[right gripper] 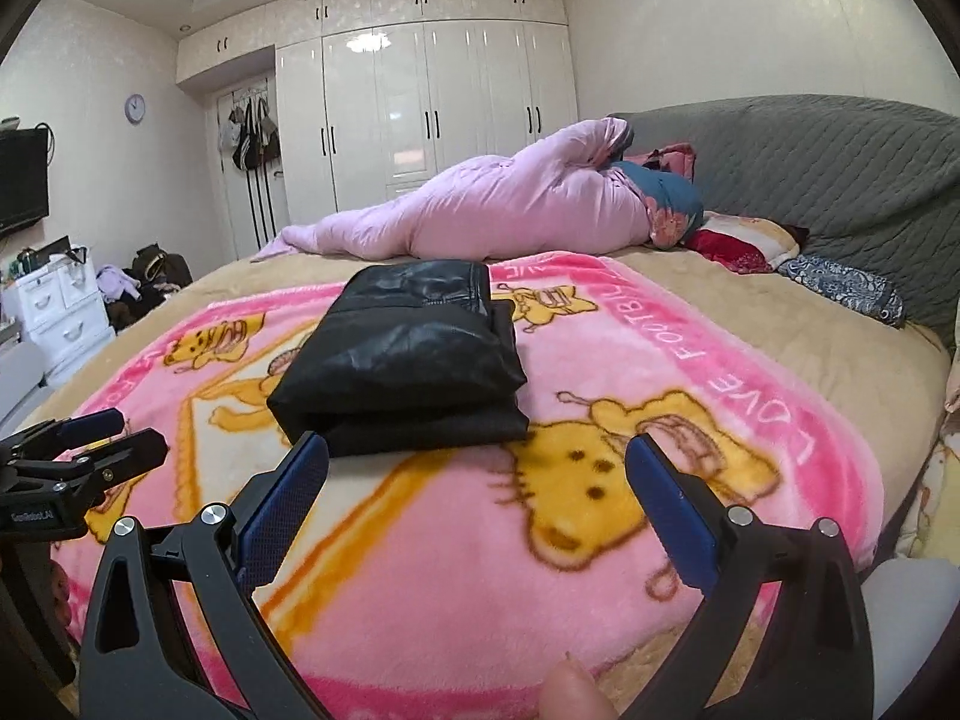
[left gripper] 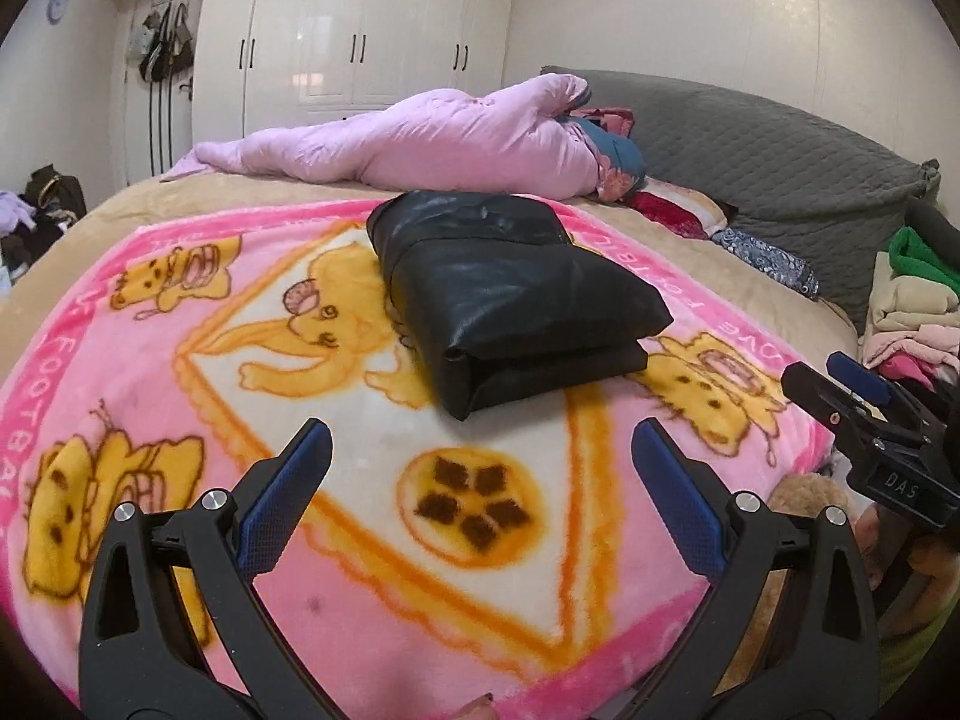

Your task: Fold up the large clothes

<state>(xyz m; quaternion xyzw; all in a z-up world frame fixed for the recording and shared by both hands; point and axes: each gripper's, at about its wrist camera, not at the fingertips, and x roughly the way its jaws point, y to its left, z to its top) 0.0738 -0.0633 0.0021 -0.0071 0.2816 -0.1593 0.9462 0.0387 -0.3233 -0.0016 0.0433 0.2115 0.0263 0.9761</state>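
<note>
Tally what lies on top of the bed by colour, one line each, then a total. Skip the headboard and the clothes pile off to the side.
Black: 1, the folded garment
Pink cartoon print: 1, the blanket
Lilac: 1, the rolled duvet
Teal: 1, the cushion
Red: 1, the cloth
Blue patterned: 1, the fabric
Total: 6
</note>
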